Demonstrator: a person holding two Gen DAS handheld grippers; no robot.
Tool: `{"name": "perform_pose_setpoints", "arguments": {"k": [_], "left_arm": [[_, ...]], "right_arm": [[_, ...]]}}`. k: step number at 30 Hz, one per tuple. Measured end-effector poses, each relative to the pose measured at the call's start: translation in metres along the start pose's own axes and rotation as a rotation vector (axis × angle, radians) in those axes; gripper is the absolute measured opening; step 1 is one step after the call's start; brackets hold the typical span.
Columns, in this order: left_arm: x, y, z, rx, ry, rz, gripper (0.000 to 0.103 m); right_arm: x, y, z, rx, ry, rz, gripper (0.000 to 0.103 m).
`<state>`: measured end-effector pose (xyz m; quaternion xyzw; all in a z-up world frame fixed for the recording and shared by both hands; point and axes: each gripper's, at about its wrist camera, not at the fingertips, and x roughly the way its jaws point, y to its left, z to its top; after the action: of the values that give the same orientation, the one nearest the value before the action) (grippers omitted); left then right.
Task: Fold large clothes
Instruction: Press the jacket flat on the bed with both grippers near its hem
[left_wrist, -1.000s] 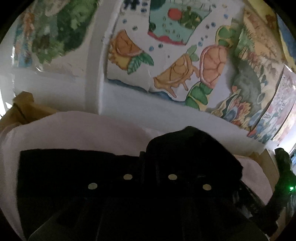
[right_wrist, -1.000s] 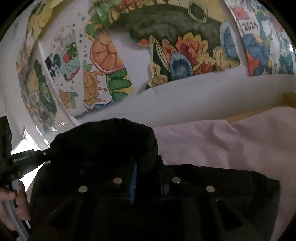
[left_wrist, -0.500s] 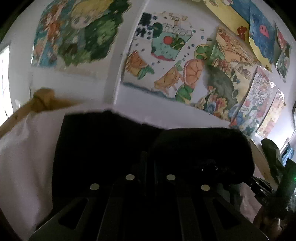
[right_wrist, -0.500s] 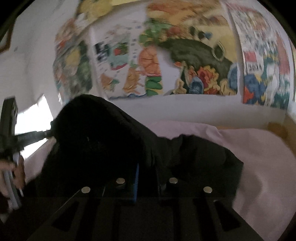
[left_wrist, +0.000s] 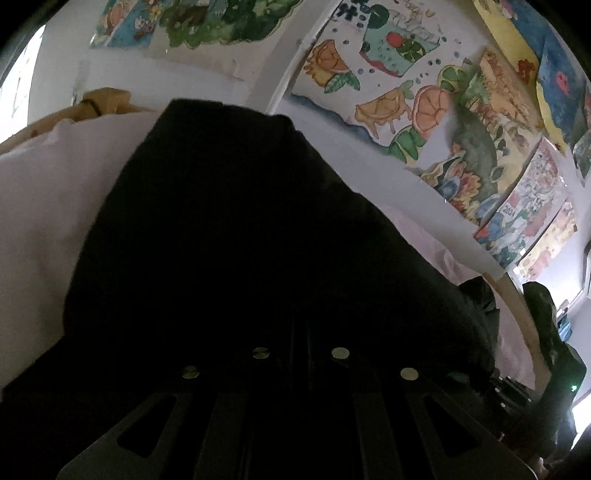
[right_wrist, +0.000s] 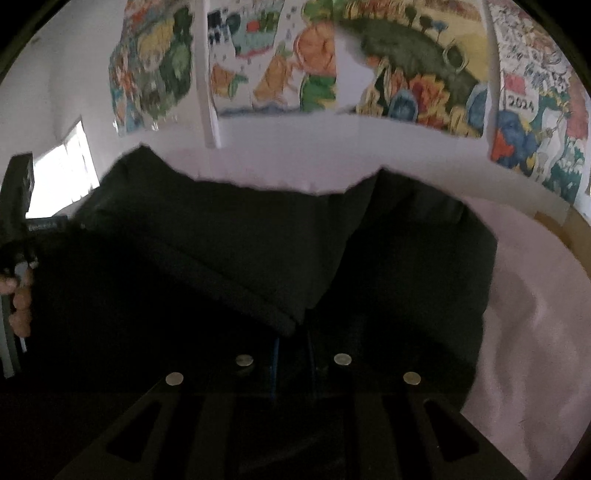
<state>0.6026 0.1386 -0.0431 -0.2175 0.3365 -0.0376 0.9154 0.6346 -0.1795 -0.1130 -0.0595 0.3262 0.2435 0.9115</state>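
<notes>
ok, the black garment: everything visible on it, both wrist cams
The black garment looks like thick, matte, soft fabric, with no print or fastenings discernible. In the right wrist view it drapes in heavy folds with one hemmed edge running diagonally across the front. It sits over a pale pink sheet. In the left wrist view it rises as a dark mound filling most of the frame. The fabric bunches right at the right gripper and left gripper, and both look closed on it.

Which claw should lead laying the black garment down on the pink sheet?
Right, tentatively. The right claw faces a visible fold edge of the black garment with open pink sheet beside it; fabric blocks the left view.
</notes>
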Motion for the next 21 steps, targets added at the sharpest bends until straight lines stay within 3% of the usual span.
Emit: {"name": "perform_pose_setpoints", "arguments": {"k": [5, 13, 17, 20, 21], "left_arm": [[-0.005, -0.007, -0.007, 0.125, -0.05, 0.018, 0.003], [-0.007, -0.011, -0.01, 0.159, -0.067, 0.024, 0.003], [-0.013, -0.014, -0.01, 0.162, -0.084, 0.01, 0.004], [-0.023, -0.016, -0.01, 0.183, -0.117, -0.031, 0.011], [-0.029, -0.018, -0.01, 0.192, -0.133, -0.037, 0.018]], "right_arm": [[-0.018, 0.006, 0.003, -0.057, -0.068, -0.026, 0.014], [-0.086, -0.01, 0.029, 0.022, -0.337, -0.024, 0.042], [-0.071, -0.009, 0.057, 0.062, -0.309, 0.013, 0.043], [-0.042, -0.002, 0.059, 0.062, -0.238, 0.077, 0.043], [-0.034, 0.002, 0.056, 0.049, -0.213, 0.083, 0.043]]}}
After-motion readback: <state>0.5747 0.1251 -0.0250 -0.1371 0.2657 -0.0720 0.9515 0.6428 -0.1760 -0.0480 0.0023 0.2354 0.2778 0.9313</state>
